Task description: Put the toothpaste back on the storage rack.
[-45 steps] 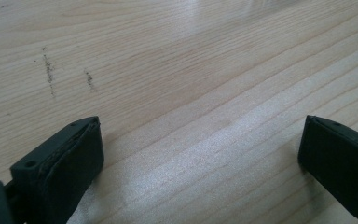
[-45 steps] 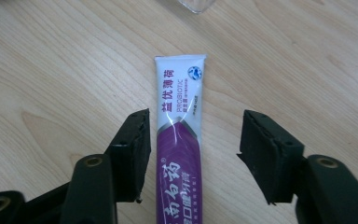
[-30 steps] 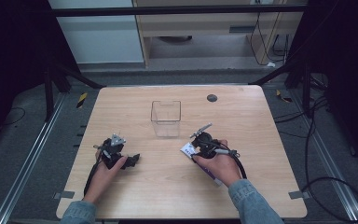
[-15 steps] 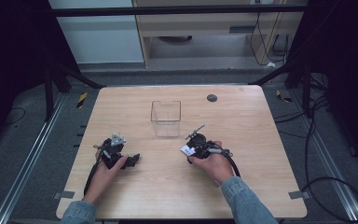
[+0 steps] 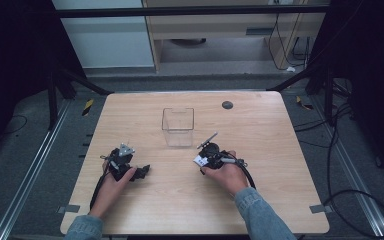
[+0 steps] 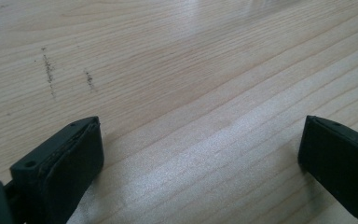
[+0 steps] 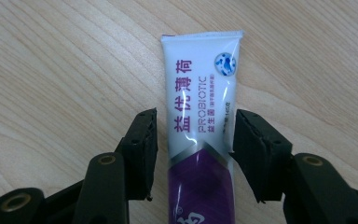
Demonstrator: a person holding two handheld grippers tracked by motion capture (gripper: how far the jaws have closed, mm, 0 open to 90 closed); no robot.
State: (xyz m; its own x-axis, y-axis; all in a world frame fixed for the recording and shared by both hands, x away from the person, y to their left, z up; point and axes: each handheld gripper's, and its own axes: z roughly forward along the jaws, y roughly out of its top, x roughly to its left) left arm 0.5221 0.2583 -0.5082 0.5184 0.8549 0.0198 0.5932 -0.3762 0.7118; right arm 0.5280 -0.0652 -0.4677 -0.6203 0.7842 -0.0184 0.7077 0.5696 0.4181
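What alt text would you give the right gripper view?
A white and purple tube lies on the wooden table between the two black jaws of the right gripper, which have just been closing; a small gap remains on the left.

I'm working in what looks like a lab recording bay: a bare wooden table (image 5: 280,200) stands on grey carpet between metal floor rails (image 5: 30,185), with black frame struts (image 5: 300,77), loose cables (image 5: 350,195) and hazard-tape marks (image 5: 87,106) around it.
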